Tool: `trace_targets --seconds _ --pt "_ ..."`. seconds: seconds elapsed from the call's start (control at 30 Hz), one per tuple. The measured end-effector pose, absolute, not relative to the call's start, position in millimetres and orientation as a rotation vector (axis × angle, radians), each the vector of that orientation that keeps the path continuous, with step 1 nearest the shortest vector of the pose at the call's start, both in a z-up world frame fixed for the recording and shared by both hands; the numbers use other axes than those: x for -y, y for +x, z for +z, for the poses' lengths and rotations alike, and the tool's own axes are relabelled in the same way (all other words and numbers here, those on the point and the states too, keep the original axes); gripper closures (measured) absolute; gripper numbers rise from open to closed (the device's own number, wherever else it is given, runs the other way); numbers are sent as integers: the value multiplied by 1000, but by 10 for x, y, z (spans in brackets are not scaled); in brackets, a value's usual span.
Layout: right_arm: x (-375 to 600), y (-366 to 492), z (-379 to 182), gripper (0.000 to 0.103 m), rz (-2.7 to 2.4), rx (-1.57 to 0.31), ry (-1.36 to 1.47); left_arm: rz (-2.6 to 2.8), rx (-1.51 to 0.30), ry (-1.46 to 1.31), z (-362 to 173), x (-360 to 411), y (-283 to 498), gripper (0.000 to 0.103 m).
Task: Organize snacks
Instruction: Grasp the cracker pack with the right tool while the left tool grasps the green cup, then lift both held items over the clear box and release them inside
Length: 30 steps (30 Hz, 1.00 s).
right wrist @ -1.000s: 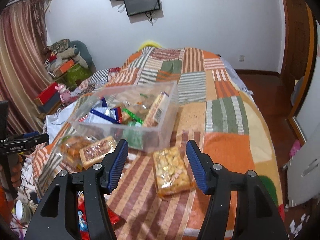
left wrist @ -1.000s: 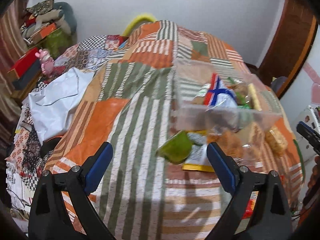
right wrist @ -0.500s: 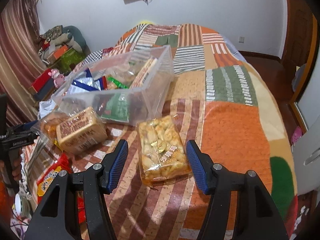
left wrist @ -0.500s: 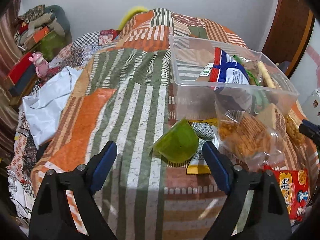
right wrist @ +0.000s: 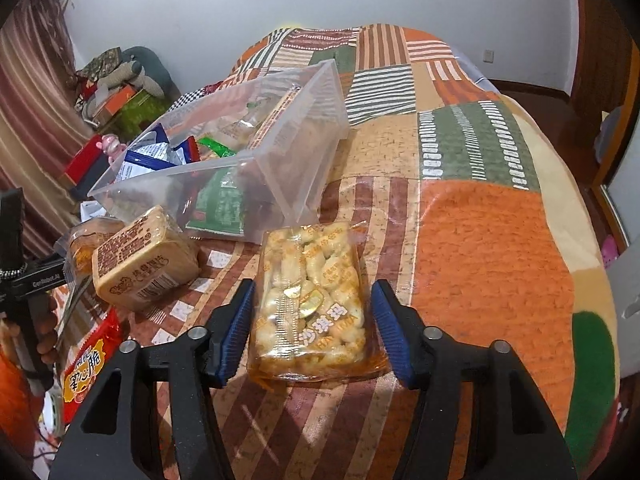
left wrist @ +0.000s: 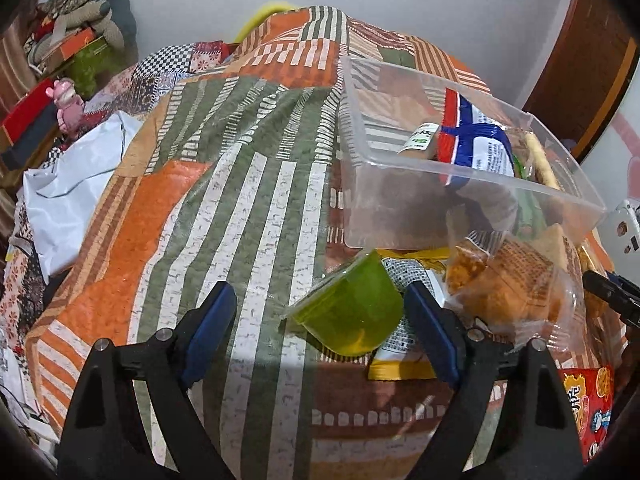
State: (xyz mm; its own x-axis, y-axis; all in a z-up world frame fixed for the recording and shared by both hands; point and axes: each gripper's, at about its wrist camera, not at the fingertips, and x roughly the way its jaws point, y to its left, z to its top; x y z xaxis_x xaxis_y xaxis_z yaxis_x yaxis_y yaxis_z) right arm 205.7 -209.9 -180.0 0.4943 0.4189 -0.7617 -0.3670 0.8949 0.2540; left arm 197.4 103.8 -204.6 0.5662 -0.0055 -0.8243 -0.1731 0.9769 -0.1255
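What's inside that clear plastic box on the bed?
The clear plastic box holds snack packets: a blue, white and red one, a green wrapper and a long biscuit pack. Whatever lies beneath them is covered.

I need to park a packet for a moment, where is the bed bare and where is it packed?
Bare quilt lies right of the clear bin and the biscuit pack; more lies left of the green cup, toward the white bag. In front of the bin it is crowded: wrapped cakes, red packet.

Cracker pack (right wrist: 312,300) between spread jaws
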Motion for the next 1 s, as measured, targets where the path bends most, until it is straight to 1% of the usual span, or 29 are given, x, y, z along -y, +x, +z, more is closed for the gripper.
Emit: trace_targets --seconds 0.03,0.07,0.1,0.13,0.53,0.77,1.0 --pt "2108 2049 -1799 53 483 -941 65 100 -963 -207 -2056 -1047 1980 18" --pt "2113 2046 -1800 55 484 -940 67 108 -960 -205 -2070 -1052 1975 28" --pt "2116 2055 -1799 57 488 -940 68 107 -964 -201 -2086 -1054 1977 43" --pt "2123 2040 -1796 58 493 -938 70 107 -970 -194 -2107 -1051 1980 45" --pt "2189 1947 -1709 60 480 -912 102 107 -924 -187 -1963 -1061 1719 46" --pt "2217 1899 -1493 61 481 -847 105 117 -849 -198 -1612 -1122 1577 46" --pt "2202 1894 -1273 61 493 -770 104 98 -780 -182 -1313 -1021 1567 46"
